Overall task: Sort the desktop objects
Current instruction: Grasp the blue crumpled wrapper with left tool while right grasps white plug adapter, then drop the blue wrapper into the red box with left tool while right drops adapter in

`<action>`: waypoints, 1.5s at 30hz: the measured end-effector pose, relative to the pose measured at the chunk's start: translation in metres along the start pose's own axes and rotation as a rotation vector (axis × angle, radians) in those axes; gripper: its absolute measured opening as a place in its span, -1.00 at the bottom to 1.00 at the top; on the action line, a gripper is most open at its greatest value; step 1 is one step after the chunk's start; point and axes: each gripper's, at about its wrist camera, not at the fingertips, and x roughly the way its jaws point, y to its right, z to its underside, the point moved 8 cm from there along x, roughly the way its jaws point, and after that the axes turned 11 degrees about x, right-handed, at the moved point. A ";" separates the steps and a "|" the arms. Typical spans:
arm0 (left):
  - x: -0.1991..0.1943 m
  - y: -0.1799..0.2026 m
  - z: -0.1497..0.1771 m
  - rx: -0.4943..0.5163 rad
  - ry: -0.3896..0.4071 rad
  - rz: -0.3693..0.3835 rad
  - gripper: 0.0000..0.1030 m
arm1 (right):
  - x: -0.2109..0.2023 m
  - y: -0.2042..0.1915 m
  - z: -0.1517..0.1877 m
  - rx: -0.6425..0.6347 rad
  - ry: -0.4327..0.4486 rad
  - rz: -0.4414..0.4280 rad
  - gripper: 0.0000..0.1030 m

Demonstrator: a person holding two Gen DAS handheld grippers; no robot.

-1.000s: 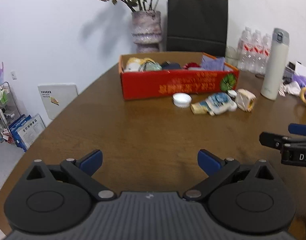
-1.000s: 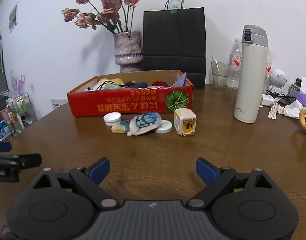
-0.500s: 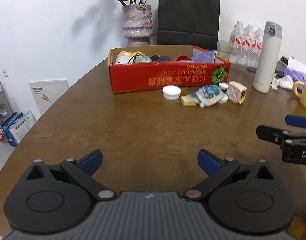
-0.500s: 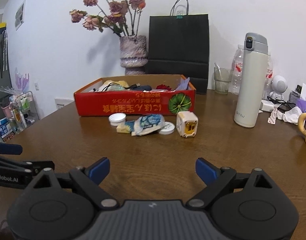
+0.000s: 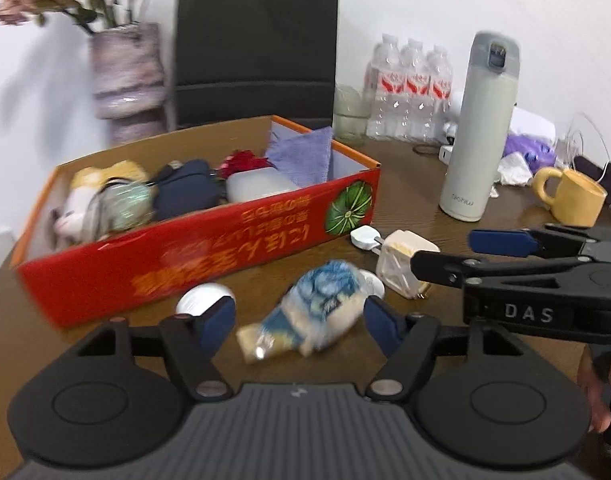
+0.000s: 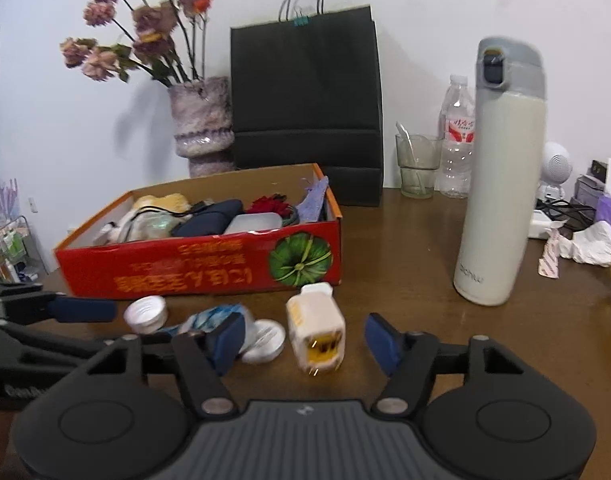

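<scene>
A red cardboard box holding several items stands on the brown table. In front of it lie a blue-and-white snack packet, a white bottle cap, a flat white lid and a cream plug adapter. My left gripper is open, its fingers on either side of the packet. My right gripper is open, its fingers on either side of the adapter.
A white thermos stands to the right, with a yellow mug, tissues and water bottles behind. A vase of flowers and a black paper bag stand behind the box.
Both grippers have moved forward toward the box. The left now brackets the packet and the right brackets the adapter. Both stay open.
</scene>
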 end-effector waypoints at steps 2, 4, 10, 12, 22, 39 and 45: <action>0.019 0.003 -0.005 0.026 -0.020 -0.001 0.41 | 0.016 0.007 -0.003 0.013 -0.024 0.008 -0.03; 0.031 0.006 -0.007 0.039 -0.030 0.015 0.34 | 0.028 0.012 -0.003 0.028 -0.043 0.002 -0.15; 0.046 0.005 0.001 0.008 -0.065 0.082 -0.55 | 0.043 0.014 0.006 0.028 -0.084 -0.036 -0.38; 0.041 0.004 0.002 0.001 -0.064 0.064 -0.71 | 0.042 0.013 0.007 0.022 -0.078 -0.038 -0.38; -0.054 -0.013 0.010 -0.179 0.059 0.013 -0.85 | 0.014 0.021 0.007 0.060 -0.019 -0.028 -0.41; -0.132 -0.031 0.115 -0.270 -0.050 -0.071 -0.84 | -0.096 -0.063 0.106 -0.168 -0.110 -0.132 -0.40; -0.133 -0.017 0.116 -0.259 -0.048 -0.045 -0.84 | -0.079 -0.080 0.110 -0.187 -0.115 -0.136 -0.25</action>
